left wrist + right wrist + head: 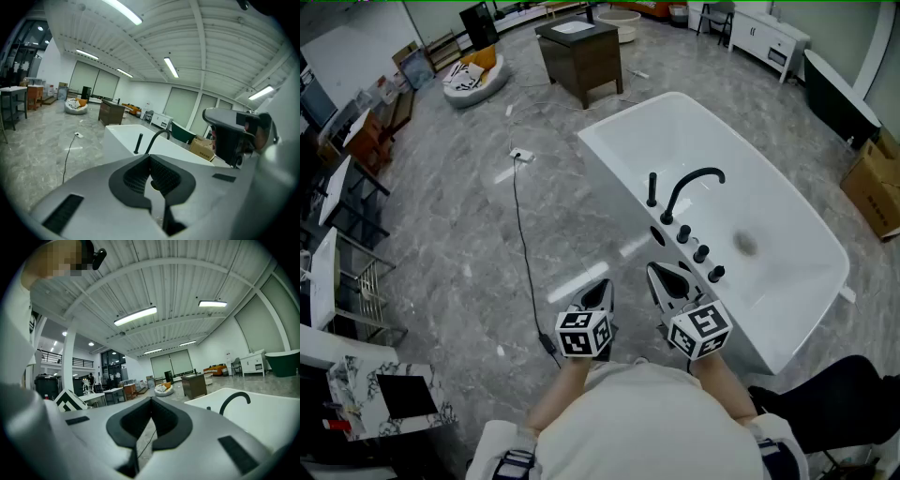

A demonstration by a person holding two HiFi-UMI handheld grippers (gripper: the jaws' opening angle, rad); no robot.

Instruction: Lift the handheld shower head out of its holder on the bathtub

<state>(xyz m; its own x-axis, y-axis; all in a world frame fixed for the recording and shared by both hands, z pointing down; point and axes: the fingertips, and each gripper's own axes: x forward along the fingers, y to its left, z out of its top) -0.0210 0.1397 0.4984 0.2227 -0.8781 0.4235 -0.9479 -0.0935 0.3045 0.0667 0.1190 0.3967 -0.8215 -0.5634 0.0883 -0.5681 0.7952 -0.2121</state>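
The white bathtub stands ahead and to the right in the head view. On its near rim, the handheld shower head is a slim black rod standing upright in its holder, beside the arched black faucet and three black knobs. My left gripper and right gripper hover side by side short of the rim, both shut and empty. In the left gripper view the shower head and faucet rise beyond the left gripper. The right gripper points level, with the faucet to its right.
A black cable runs over the grey marble floor to a white power strip. A brown cabinet stands beyond the tub, a cardboard box at the right, a black chair near my right side, and desks at the left.
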